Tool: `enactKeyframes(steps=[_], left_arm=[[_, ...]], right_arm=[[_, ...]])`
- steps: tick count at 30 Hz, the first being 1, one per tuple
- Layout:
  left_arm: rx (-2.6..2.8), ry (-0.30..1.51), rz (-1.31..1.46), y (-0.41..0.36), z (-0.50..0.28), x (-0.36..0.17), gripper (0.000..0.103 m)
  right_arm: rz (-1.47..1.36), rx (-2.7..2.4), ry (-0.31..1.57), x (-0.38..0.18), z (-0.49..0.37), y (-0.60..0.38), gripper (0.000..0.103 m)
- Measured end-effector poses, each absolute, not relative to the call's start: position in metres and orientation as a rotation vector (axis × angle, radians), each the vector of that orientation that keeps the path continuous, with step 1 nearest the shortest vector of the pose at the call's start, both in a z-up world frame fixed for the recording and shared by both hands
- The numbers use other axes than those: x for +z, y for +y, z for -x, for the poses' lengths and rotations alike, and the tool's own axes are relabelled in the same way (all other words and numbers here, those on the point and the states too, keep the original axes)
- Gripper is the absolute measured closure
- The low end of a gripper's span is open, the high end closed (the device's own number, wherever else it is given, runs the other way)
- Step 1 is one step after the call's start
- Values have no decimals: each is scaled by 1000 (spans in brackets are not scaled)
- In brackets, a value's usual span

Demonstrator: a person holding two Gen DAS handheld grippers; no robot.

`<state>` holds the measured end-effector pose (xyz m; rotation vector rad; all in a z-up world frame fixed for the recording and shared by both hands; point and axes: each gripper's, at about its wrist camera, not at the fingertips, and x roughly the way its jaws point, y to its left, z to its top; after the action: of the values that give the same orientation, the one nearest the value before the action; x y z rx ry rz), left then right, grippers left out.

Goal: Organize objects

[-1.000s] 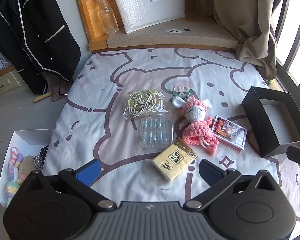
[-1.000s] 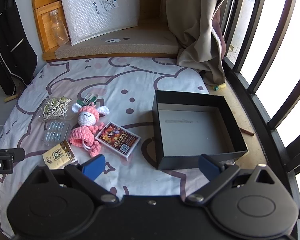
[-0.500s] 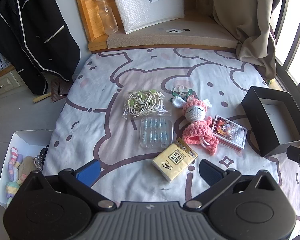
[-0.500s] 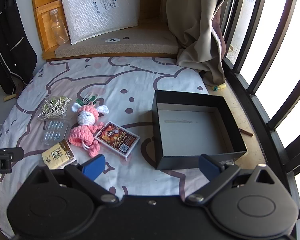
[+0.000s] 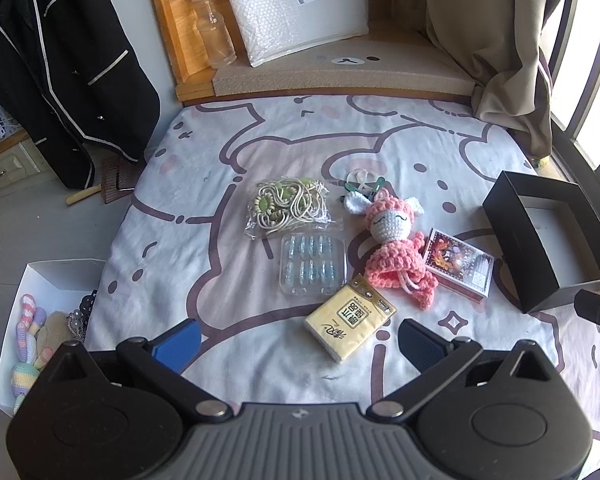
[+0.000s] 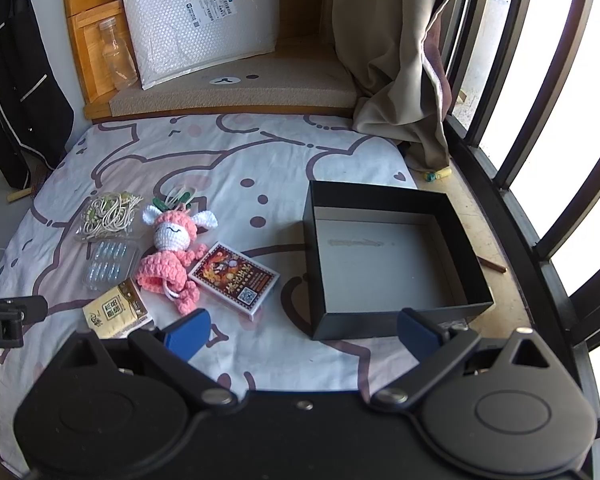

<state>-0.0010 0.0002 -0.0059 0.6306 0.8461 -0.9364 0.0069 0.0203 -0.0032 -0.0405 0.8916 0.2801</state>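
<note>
Crocheted pink doll (image 5: 394, 250) lies on the bed (image 5: 220, 280) among the loose items, its white face toward twelve o'clock and its skirt overlapping the edge of a box of cards (image 5: 458, 266) at its three o'clock. At its nine o'clock sits a clear blister tray of blue capsules (image 5: 313, 264), with a bag of green-and-cream beaded cords (image 5: 288, 205) just beyond at twelve o'clock of the tray. A yellow tissue pack (image 5: 350, 318) rests at six o'clock of the tray, nearest the left tongs (image 5: 298, 342), which hover spread wide with nothing between the blue pads. Green clips (image 5: 366, 186) peek out behind the doll's head. The right tongs (image 6: 302, 330) are likewise spread and hold nothing, poised over the near wall of an open black box (image 6: 380, 202) that stands at three o'clock of the cards, apart from them.
</note>
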Motion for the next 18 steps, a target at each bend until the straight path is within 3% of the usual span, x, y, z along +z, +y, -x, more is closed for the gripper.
enactKeyframes(steps=[18], left_arm=[[-1090,814,-695,0,1,-6,0]], right_arm=[[29,259,891,-3,-6,21,2]])
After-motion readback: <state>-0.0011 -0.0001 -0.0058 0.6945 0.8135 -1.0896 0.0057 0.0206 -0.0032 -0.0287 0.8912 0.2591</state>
